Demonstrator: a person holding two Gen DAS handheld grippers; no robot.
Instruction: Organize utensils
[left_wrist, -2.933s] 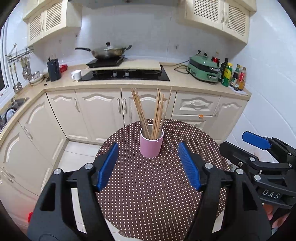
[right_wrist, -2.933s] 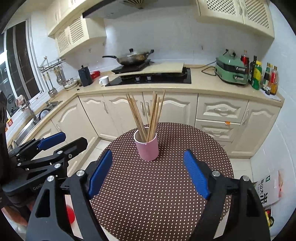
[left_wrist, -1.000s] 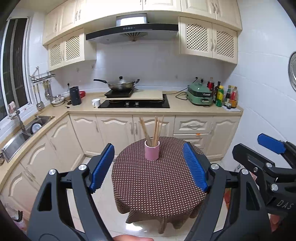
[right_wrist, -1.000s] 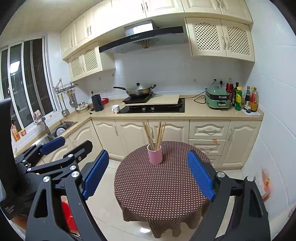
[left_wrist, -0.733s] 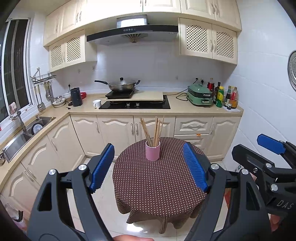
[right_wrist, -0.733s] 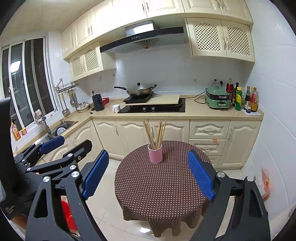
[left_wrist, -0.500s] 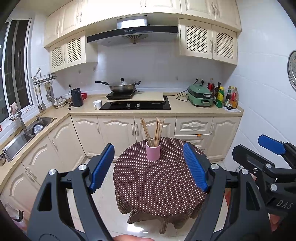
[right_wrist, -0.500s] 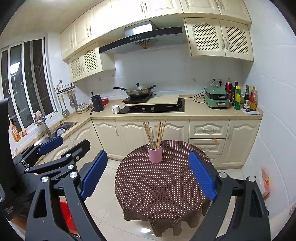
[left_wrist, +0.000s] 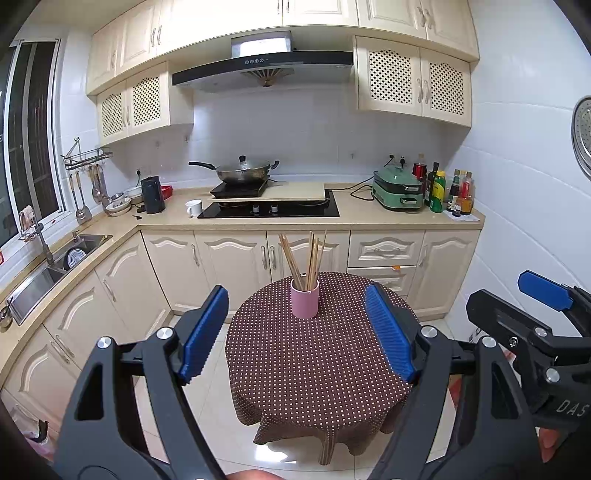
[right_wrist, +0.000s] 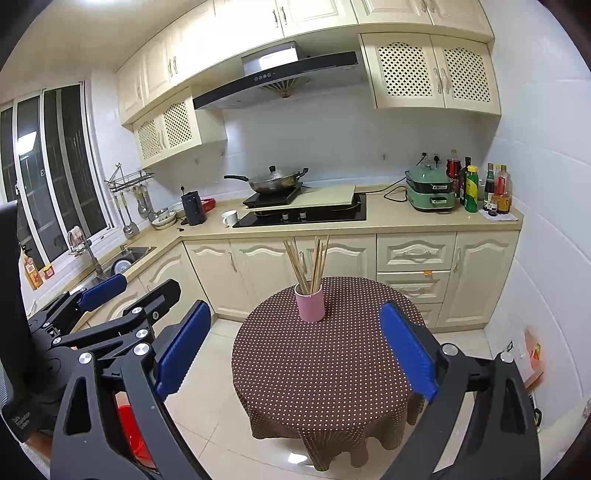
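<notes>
Chopsticks (left_wrist: 306, 258) bundled in the pink cup (left_wrist: 304, 303) on the dotted table (left_wrist: 317, 365), well apart from both grippers.
Left-wrist view: left gripper (left_wrist: 301, 332) wide, empty; a careless reach could tip the top-heavy cup. Right-wrist view: right gripper (right_wrist: 295, 354) opening, empty; a sweep across the leaning sticks could scatter them.

Your round bench (left_wrist: 317, 354), draped in brown dotted cloth, carries one pink cup (left_wrist: 304, 302) of chopsticks (left_wrist: 308, 258) near its far edge.
</notes>
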